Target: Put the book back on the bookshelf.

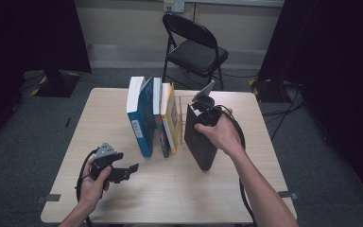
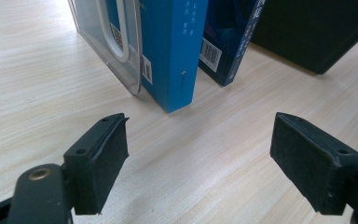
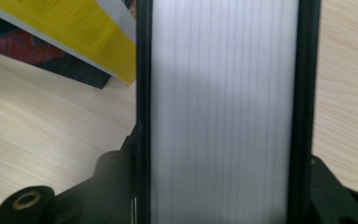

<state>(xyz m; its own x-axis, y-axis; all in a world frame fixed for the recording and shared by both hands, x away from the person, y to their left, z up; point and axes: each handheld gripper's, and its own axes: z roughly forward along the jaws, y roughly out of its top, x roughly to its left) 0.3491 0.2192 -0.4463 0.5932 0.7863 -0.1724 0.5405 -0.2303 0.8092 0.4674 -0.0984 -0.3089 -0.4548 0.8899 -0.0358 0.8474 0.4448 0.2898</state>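
Note:
A thick black book (image 1: 203,146) stands on the table (image 1: 99,123), a little to the right of a row of upright books. My right gripper (image 1: 199,113) comes down over its top edge and is shut on it. In the right gripper view the book's white page block (image 3: 223,112) runs between the black covers, and my right gripper (image 3: 223,186) has a jaw pressed against each cover. My left gripper (image 1: 133,169) rests low at the table's front left. Its pads (image 2: 100,158) stand wide apart with nothing between them, and it points at the blue book (image 2: 172,51).
The row holds a blue book (image 1: 142,123), a dark book (image 1: 159,130) and a yellow book (image 1: 169,118). A clear bookend (image 2: 109,42) stands against the blue book. A black folding chair (image 1: 196,52) stands behind the table. Bare wood lies in front of the books.

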